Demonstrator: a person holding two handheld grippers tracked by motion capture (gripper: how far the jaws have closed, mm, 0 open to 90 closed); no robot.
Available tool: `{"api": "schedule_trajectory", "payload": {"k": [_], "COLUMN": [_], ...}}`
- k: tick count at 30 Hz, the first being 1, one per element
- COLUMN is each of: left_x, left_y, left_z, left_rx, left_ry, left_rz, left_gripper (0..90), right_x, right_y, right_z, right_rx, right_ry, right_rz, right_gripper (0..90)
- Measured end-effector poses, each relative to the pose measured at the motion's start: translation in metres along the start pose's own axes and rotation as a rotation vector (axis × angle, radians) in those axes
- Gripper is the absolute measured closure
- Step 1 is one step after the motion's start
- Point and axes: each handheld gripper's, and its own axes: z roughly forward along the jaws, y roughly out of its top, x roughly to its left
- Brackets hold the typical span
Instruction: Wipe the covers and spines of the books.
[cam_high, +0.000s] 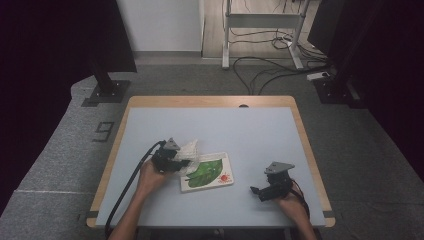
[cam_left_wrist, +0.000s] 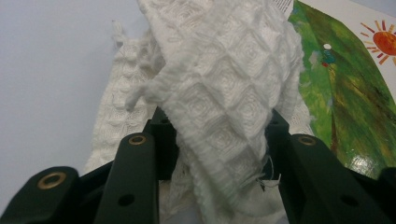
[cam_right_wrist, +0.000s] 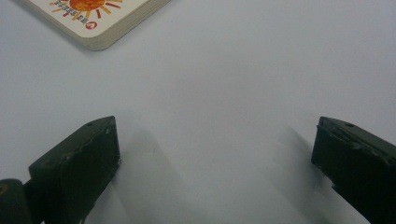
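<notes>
A white quilted cloth (cam_high: 190, 150) is bunched over the left end of a picture book (cam_high: 212, 173) with a green leaf and an orange sun on its cover. My left gripper (cam_high: 181, 162) is shut on the cloth (cam_left_wrist: 219, 107), which bulges up between the two black jaws and lies against the book (cam_left_wrist: 355, 93). My right gripper (cam_high: 256, 191) stands open low over the bare table to the right of the book, nothing between its jaws. One corner of the book (cam_right_wrist: 100, 21) shows at the upper left of the right gripper view.
The pale blue tabletop (cam_high: 240, 130) has a wooden rim (cam_high: 305, 140). Beyond it are a grey floor, black stands (cam_high: 107, 90) at both sides and loose cables (cam_high: 265, 70) near a desk frame.
</notes>
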Motion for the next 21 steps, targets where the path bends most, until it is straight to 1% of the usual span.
{"api": "schedule_trajectory", "payload": {"k": [7, 13, 21], "left_x": [-0.005, -0.012, -0.02], "left_y": [0.006, 0.016, 0.026], "left_z": [0.007, 0.015, 0.024], "left_rx": [-0.007, 0.011, 0.014], "left_ry": [-0.007, -0.001, -0.009], "left_rz": [0.015, 0.043, 0.062], "left_gripper": [61.0, 61.2, 61.4], "right_x": [0.0, 0.0, 0.0], "right_y": [0.0, 0.0, 0.0], "right_z": [0.0, 0.0, 0.0], "right_rx": [0.0, 0.0, 0.0], "right_ry": [0.001, 0.001, 0.001], "right_rz": [0.002, 0.002, 0.002], "right_gripper": [0.3, 0.3, 0.3]}}
